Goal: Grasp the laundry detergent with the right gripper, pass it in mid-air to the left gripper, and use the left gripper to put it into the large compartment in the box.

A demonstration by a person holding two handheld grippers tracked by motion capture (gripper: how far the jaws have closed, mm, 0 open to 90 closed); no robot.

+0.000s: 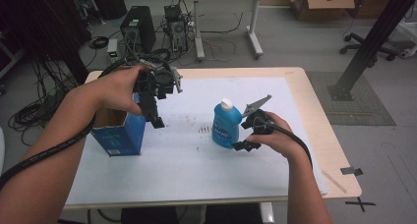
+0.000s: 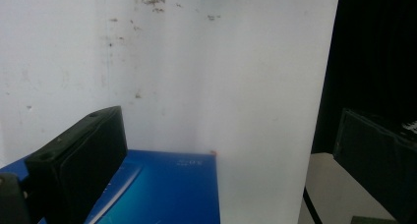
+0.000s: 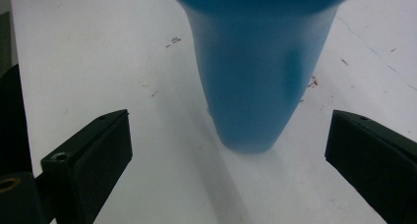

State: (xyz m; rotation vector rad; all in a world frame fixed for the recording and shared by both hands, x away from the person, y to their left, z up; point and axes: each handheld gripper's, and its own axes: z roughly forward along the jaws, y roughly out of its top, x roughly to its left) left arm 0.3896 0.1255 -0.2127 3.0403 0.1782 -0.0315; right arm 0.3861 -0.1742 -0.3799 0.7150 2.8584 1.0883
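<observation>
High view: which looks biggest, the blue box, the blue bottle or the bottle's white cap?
1. Blue box, biggest.
2. Blue bottle, slimmer but nearly as tall; both stand about equally far from the camera.
3. White cap, clearly smallest.

On the desk point(image 1: 196, 184) two things stand in the way: the blue box point(image 1: 120, 133) at the left, open on top, and the blue bottle point(image 1: 226, 126) near the middle. Between them the white sheet is bare and wide enough to pass. The bottle stands between the right gripper point(image 3: 226, 150) fingers, without touching. The near part of the desk is free.
</observation>
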